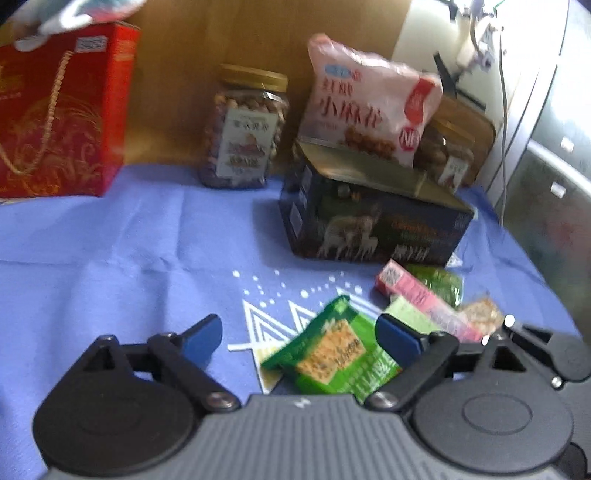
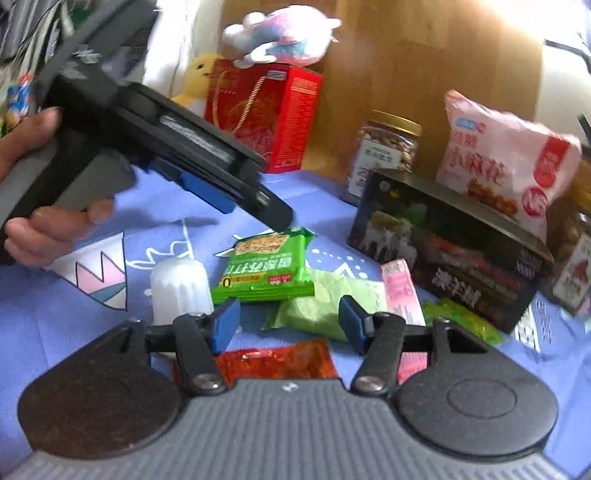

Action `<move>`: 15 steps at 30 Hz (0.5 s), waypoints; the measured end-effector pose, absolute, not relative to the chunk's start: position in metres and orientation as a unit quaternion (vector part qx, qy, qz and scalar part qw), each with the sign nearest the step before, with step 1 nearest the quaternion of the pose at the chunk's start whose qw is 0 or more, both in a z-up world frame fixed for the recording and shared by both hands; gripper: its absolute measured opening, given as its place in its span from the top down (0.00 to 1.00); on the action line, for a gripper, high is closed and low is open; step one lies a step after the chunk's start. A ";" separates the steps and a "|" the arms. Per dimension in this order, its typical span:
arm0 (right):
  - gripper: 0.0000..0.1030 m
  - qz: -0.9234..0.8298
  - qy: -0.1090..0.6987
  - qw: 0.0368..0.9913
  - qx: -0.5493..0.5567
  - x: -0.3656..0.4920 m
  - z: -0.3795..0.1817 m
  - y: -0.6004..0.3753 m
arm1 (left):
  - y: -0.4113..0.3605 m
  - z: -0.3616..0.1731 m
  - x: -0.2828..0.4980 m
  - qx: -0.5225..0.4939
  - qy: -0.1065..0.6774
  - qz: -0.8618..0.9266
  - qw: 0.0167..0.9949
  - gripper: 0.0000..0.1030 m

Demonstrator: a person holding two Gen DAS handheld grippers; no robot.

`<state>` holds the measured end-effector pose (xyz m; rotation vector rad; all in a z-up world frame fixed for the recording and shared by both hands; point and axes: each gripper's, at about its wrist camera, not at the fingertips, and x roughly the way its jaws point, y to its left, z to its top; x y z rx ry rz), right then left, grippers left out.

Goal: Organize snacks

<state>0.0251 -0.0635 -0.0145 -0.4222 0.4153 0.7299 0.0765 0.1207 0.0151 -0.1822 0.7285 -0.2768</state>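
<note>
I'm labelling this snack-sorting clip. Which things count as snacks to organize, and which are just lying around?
Snacks: green cracker packet, pale green packet, pink bar, red foil packet, nut jar, pink bag, dark box.

Lying about: plush toys, white cup.

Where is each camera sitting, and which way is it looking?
Left wrist: sits on the left gripper, looking down over the green cracker packet toward the dark tin; only its own open fingers show.
Right wrist: sits on the right gripper, facing the same snacks; a hand holding the left gripper shows.
Both see the packet, tin, red box.
</note>
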 end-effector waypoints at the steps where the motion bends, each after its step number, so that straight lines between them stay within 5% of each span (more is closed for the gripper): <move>1: 0.40 0.352 0.197 0.889 -0.215 0.025 -0.016 -0.061 | 0.117 0.012 0.075 -0.091 0.359 -0.145 0.918 0.12; 5: 0.43 0.366 0.188 0.877 -0.248 0.026 -0.018 -0.051 | 0.114 0.006 0.066 -0.119 0.359 -0.174 0.909 0.20; 11: 0.67 0.362 0.167 0.879 -0.262 0.029 -0.017 -0.044 | 0.119 0.017 0.060 -0.129 0.348 -0.145 0.917 0.41; 15: 0.68 0.349 0.148 0.897 -0.227 0.032 -0.006 -0.054 | 0.116 0.036 0.067 -0.127 0.333 -0.154 0.922 0.44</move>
